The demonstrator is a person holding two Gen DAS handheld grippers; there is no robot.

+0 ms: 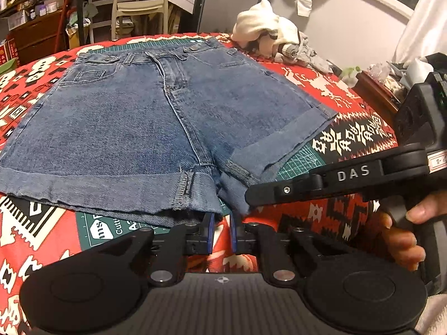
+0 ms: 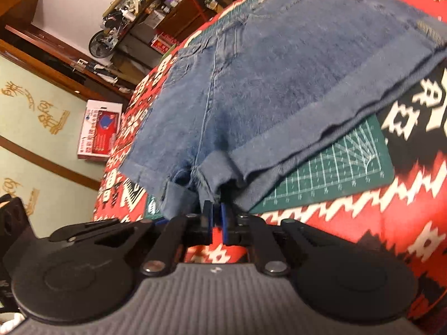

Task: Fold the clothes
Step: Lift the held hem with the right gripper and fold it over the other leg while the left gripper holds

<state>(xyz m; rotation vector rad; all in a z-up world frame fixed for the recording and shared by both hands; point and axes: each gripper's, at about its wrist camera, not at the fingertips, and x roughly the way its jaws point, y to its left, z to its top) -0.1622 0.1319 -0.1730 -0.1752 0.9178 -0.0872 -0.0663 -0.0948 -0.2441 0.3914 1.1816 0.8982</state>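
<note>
We see denim shorts (image 1: 145, 122) covering the cutting mat (image 1: 301, 159) | left gripper (image 1: 222, 229) parted, empty | right gripper (image 2: 216, 217) pinching shorts' near hem, contact blurred | cream clothes pile (image 1: 268, 30) at bedspread's (image 1: 349, 97) far edge

The patterned blanket (image 1: 321, 217) lies bare near the denim shorts (image 1: 134, 117), leaving open room there. A heap of pale clothes (image 1: 268, 33) blocks the far right corner beyond the shorts.
</note>
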